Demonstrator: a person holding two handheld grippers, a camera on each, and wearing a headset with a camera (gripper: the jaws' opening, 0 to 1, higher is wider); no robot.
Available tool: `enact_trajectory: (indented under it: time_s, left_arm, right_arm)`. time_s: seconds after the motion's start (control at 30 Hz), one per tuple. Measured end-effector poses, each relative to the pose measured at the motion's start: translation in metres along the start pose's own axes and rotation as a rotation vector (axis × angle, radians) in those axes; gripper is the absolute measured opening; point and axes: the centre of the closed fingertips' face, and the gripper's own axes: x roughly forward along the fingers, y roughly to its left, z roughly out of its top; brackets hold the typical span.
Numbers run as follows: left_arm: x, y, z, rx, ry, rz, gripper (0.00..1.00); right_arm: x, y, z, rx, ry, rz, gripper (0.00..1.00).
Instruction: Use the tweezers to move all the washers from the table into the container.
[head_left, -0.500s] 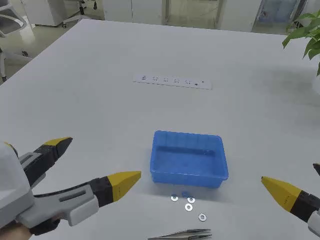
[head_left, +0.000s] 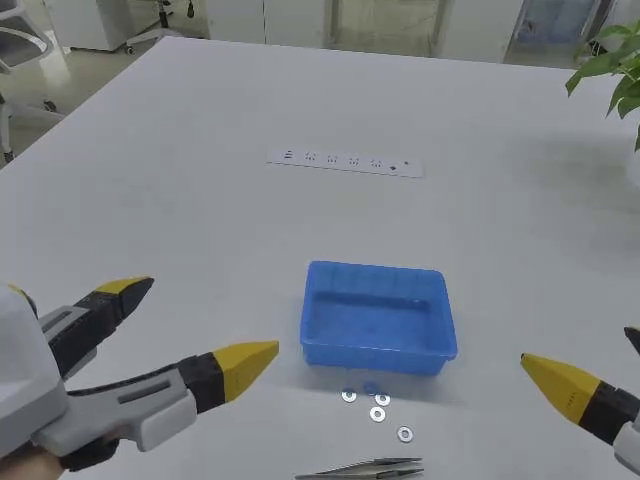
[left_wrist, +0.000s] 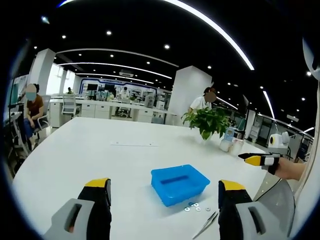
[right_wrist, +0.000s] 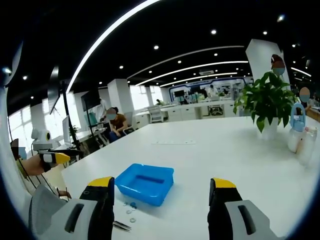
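Left tool (head_left: 214, 315) and right tool (right_wrist: 161, 181) wide, empty; pickup not yet begun. Probably next: grasp tweezers (head_left: 365, 467), lying just near of washers (head_left: 377, 405).

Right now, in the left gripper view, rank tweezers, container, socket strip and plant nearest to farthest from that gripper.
1. Tweezers, low right.
2. Container, centre.
3. Socket strip, mid-table.
4. Plant, far right side.

White table (head_left: 200, 220); blue container (head_left: 375, 358); washers (head_left: 377, 413), tweezers (head_left: 365, 467) nr its front; pwr strip (head_left: 345, 162) beyond.
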Motion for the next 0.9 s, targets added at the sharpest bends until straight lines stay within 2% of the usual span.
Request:
enact_trajectory:
  time_s: [0.6,0.9]
  left_arm:
    - [0.0034,-0.0016,-0.0009,0.006,0.009,-0.013,0.9]
    - [0.0049,-0.0064,-0.0039,0.009,0.022,-0.028,0.89]
  right_arm:
    - [-0.0003,-0.001,-0.0007,0.001,0.0,-0.006,0.76]
    - [0.0008,0.0008,-0.0015,-0.004,0.004,0.0,0.75]
